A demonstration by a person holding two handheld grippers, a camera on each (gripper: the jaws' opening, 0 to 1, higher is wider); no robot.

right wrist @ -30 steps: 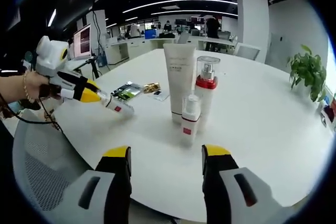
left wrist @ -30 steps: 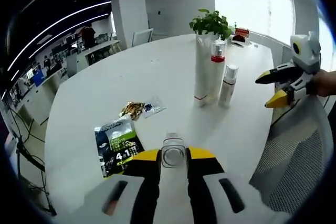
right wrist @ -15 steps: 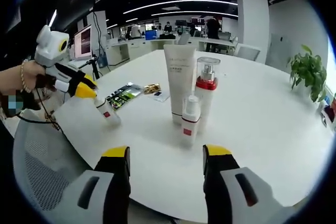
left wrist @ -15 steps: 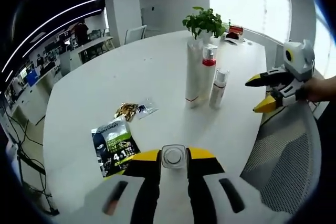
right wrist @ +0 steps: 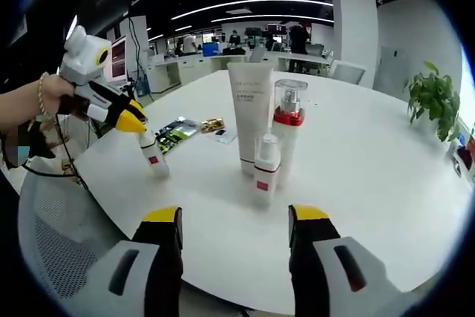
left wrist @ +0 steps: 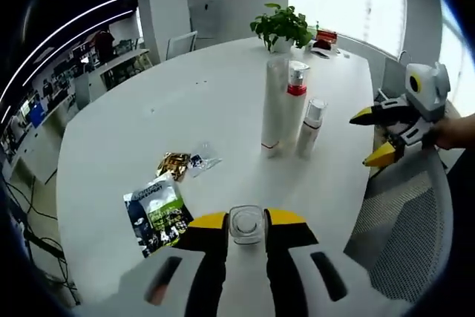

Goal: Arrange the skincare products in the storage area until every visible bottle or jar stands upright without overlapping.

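My left gripper [left wrist: 246, 220] is shut on the cap end of a small clear bottle [left wrist: 246, 224]. From the right gripper view this small white bottle [right wrist: 154, 155] with a red label stands nearly upright on the white table [right wrist: 371, 176], held at its top by the left gripper [right wrist: 133, 122]. A tall white tube [right wrist: 249, 116], a red-collared pump bottle [right wrist: 286, 128] and a short white bottle [right wrist: 264, 168] stand upright together mid-table; they also show as the tube [left wrist: 273, 105], pump bottle [left wrist: 295, 102] and short bottle [left wrist: 310, 125]. My right gripper [right wrist: 234, 217] is open and apart from them, seen also as the right gripper [left wrist: 375, 135].
A green sachet [left wrist: 154, 211], a gold wrapper [left wrist: 171, 163] and a clear packet [left wrist: 200, 160] lie on the table. A potted plant [left wrist: 280, 26] stands at the far edge. A mesh chair [left wrist: 404, 213] is beside the table. Office desks fill the background.
The left gripper has raised the small bottle from tilted to nearly upright on the table. The right gripper stayed open and almost still.
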